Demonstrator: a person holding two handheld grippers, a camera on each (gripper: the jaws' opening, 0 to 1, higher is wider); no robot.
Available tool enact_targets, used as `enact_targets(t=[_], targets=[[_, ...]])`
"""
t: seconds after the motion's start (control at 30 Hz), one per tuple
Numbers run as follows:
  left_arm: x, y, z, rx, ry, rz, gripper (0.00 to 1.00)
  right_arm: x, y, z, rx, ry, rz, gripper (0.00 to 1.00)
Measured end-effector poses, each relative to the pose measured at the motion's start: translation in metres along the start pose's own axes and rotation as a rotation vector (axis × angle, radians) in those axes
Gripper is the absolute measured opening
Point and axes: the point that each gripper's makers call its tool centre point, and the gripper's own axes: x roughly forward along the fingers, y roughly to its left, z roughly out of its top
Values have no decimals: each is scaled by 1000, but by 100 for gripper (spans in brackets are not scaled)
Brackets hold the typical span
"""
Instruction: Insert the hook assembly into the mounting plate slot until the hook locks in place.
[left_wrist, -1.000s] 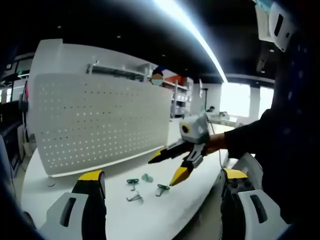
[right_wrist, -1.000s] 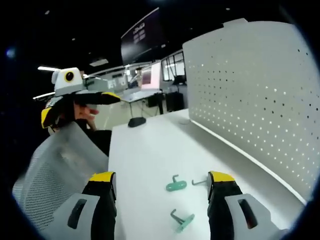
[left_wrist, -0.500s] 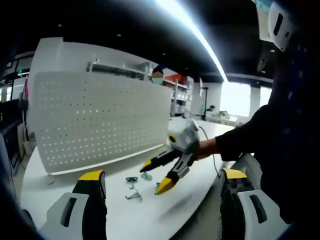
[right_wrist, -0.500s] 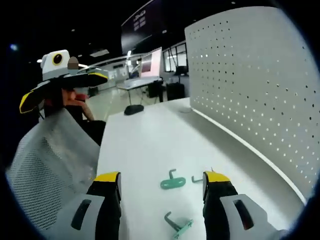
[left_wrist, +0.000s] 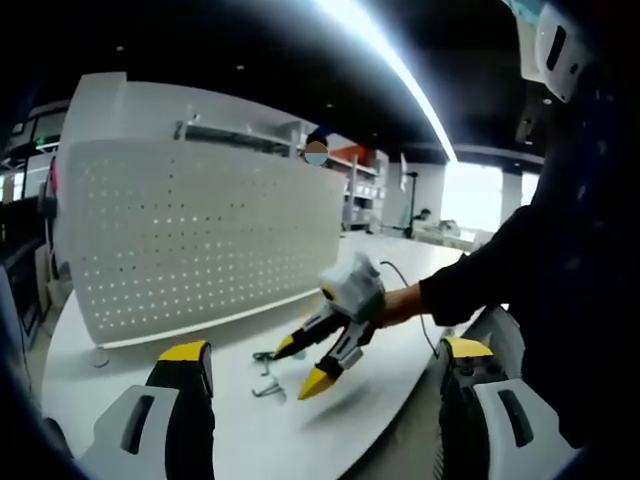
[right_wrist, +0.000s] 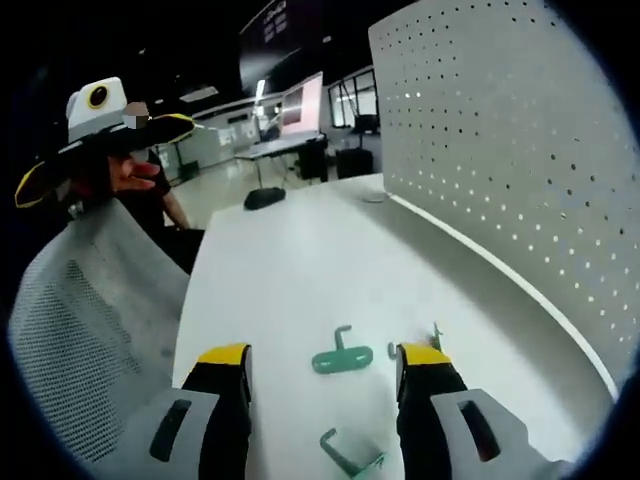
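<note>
Right hand-held gripper (left_wrist: 318, 362) is dropping toward the tabletop (right_wrist: 300, 270) w/ jaws apart; over the last sec it's come down from mid-air to just above the green hooks. In right gripper view the nearest hook (right_wrist: 341, 358) is now sitting between its jaws, another (right_wrist: 352, 456) lower. Pick looks imminent, nothing grabbed yet. Left hand-held gripper (left_wrist: 320, 425) is holding back, jaws apart, empty. Pegboard (left_wrist: 200, 240) is standing upright behind the hooks, untouched.

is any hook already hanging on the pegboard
No, the green hooks lie flat on the white table, while the pegboard face shows bare holes.
</note>
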Motion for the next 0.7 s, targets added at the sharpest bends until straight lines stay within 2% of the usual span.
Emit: enact_targets(t=[0.2,0.53,0.63,0.7], targets=[[0,2,-1,-7,2,5,95,5,-8,-2,3,20,-12,55],[-1,5,-2,-16,-1,17,95,18,-7,-11,2,71,-8,49],[-1,6,-2,-16,0,21,95,18,-7,-7,24,61,-12,48],[-1,6,-2,-18,-2,24,95,16,-9,-3,37,44,-22,45]])
